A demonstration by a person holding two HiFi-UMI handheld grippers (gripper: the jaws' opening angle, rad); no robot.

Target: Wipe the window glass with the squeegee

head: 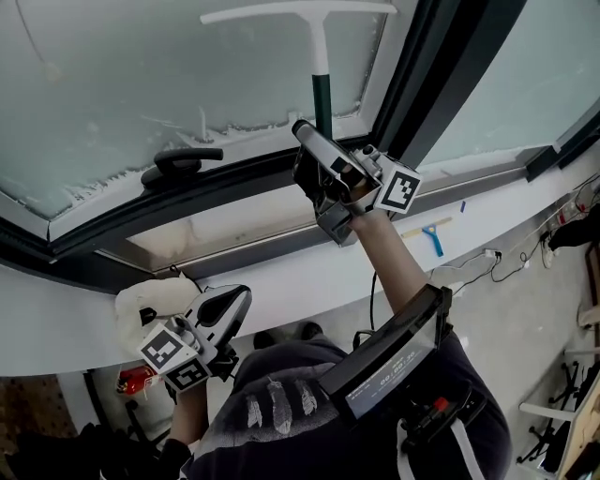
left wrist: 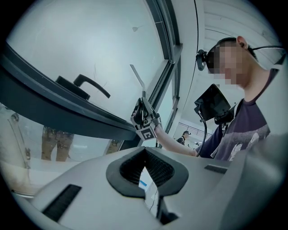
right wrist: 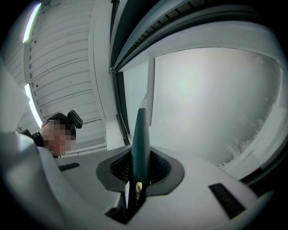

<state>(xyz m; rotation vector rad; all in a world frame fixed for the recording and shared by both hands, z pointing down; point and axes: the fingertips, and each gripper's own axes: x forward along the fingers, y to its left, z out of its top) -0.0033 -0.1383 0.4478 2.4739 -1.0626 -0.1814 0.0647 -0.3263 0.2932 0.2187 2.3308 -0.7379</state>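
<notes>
A squeegee with a white blade (head: pixel 298 11) and dark green handle (head: pixel 322 94) stands upright against the window glass (head: pixel 131 75). My right gripper (head: pixel 317 141) is shut on the lower handle, level with the bottom of the window frame. In the right gripper view the green handle (right wrist: pixel 140 134) runs up between the jaws of the right gripper (right wrist: pixel 140 158) to the blade (right wrist: pixel 150 90) on the pane. White foam lines the lower edge of the glass. My left gripper (head: pixel 228 307) hangs low at the left below the sill, shut and holding nothing; the left gripper (left wrist: pixel 145 152) faces the window.
A black window handle (head: pixel 178 161) sits on the frame left of the squeegee. A white cloth (head: pixel 150 298) lies beside the left gripper. A small blue squeegee (head: pixel 434 239) rests on the sill at right, with cables (head: pixel 506 262) beyond it.
</notes>
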